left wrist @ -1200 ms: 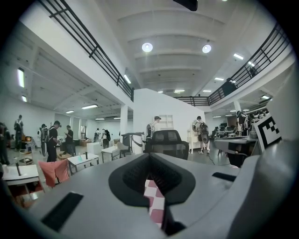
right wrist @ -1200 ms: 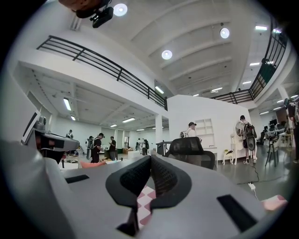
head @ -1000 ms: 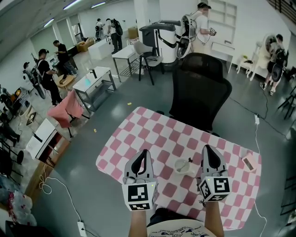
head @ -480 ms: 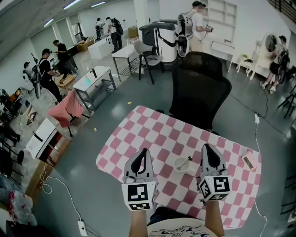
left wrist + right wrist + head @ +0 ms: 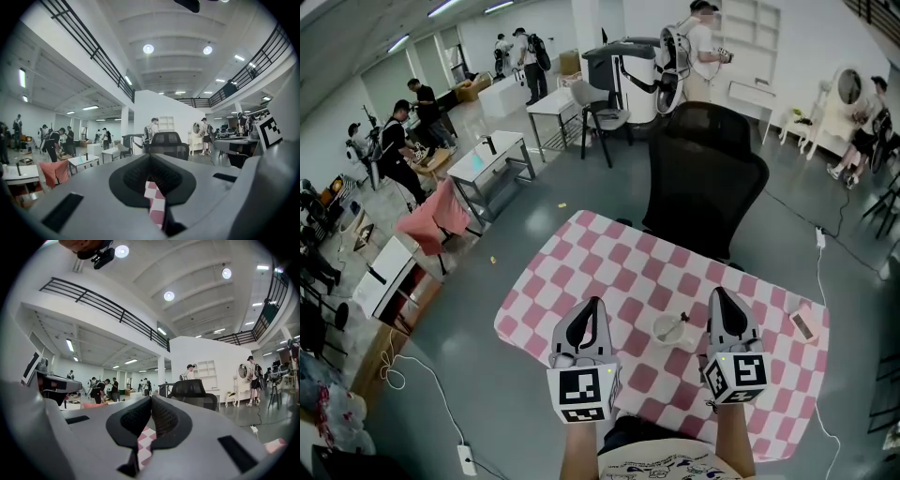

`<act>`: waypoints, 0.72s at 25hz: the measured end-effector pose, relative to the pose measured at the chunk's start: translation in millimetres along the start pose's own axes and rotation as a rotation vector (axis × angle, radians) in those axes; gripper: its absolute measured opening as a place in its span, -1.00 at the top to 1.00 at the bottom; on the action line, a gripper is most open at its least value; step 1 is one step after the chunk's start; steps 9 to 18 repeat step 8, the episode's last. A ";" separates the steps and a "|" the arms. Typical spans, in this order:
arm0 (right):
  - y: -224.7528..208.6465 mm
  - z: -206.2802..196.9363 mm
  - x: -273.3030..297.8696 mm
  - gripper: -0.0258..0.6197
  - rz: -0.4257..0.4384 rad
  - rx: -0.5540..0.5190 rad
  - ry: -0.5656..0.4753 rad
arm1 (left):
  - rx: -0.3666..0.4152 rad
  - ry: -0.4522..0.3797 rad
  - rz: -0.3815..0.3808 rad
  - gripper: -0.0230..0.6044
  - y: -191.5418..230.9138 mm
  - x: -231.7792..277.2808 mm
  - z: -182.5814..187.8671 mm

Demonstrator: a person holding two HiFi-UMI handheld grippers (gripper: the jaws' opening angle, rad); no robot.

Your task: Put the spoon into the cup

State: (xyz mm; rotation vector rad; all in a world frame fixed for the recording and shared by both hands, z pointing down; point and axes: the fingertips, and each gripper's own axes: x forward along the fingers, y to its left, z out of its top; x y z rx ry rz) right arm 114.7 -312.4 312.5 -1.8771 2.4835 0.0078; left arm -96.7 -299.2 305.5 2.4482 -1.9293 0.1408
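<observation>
My cup (image 5: 671, 332) sits low and centre in the head view on the pink-checked table (image 5: 609, 272). It lies between my two tongs, close beside the right gripper (image 5: 718, 300) and further from the left gripper (image 5: 594, 307). A thin pale thing sticks out of the cup's rim and slants toward the upper right. I take it for the spoon (image 5: 682, 321), already standing in the cup, though it is too small there to be sure. If it needed a nudge, my right hand is the nearer one, and the cup lies just left of that tong's tip.

Both tongs are closed on nothing and point level toward the black chair (image 5: 703, 187) at the top of the frame. The gripper views show this plainly: ribbed pads meet at the tips, with only a sliver of checked cloth below. Neither of them shows the cup; only the head view does.
</observation>
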 end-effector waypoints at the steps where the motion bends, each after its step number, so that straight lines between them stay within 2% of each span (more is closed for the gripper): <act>1: 0.4 0.2 -0.2 0.88 0.001 -0.002 0.000 | 0.000 0.000 -0.001 0.88 -0.3 -0.1 0.0; 18: 0.5 -0.4 -3.6 0.88 0.000 -0.003 0.000 | 0.003 -0.002 -0.003 0.88 -1.6 -2.3 -0.2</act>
